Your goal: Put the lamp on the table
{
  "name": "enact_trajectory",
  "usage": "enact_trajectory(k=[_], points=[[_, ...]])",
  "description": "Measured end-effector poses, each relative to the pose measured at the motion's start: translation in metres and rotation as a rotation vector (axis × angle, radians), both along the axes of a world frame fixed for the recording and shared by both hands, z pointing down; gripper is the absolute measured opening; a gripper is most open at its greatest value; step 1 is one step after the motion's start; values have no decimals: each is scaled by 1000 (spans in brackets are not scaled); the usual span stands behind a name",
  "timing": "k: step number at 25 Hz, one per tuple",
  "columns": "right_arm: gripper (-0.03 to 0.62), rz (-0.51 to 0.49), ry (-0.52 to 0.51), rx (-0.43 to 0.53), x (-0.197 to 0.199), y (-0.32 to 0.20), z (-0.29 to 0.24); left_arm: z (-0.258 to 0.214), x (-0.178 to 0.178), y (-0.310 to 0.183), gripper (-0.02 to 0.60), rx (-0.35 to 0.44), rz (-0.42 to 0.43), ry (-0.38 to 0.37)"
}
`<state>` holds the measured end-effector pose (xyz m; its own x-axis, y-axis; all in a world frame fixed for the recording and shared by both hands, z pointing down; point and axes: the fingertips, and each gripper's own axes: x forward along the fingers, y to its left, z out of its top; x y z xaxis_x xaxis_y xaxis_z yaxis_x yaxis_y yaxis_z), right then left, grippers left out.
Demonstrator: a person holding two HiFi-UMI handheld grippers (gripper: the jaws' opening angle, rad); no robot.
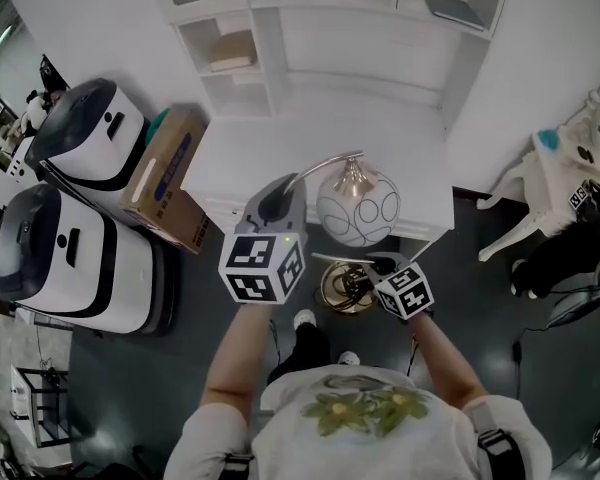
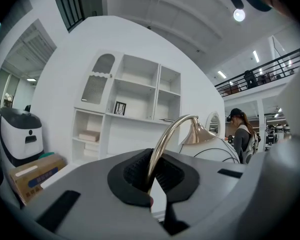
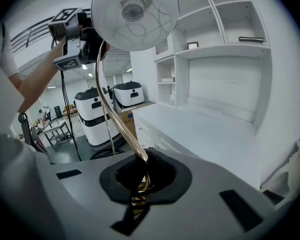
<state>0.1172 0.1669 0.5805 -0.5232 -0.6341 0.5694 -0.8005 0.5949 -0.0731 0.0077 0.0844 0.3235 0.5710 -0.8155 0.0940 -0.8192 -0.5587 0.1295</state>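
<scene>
Step in hand: carry of lamp (image 1: 356, 208) to table (image 1: 280, 148); not yet set down. Lamp is held clear of any surface by two grips on its curved brass stem (image 2: 160, 144). Left gripper (image 2: 150, 176) is clamped on the upper stem, below its bend to the shade. Right gripper (image 3: 141, 179) is clamped low on the stem, close above the coiled brass base (image 1: 345, 286). In the head view the globe shade (image 3: 135, 14) is seen over the table's near edge. The base hangs in front of that edge, over the dark floor, prob. below tabletop level (height is hard to read from above). Progress is judged approx. halfway. For a clean placement, the base is to be lifted above the edge first. Both grips are then to be moved fwd together so the stem is not twisted. The base is to be lowered flat, well in from the edge, as the shade overhangs and the lamp looks top-heavy. The upper grip is best released last, once the base is seen to sit steady.
</scene>
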Motion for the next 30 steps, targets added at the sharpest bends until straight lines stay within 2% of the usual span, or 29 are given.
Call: enact_trajectory(k=[14, 20, 30], points=[[29, 18, -5, 25, -39, -84, -10, -13, -35, -81, 28, 33, 25, 2], [29, 37, -4, 38, -48, -120, -11, -14, -44, -114, 28, 24, 50, 3], [29, 86, -28, 49, -80, -179, -1, -9, -67, -172, 28, 39, 75, -30]])
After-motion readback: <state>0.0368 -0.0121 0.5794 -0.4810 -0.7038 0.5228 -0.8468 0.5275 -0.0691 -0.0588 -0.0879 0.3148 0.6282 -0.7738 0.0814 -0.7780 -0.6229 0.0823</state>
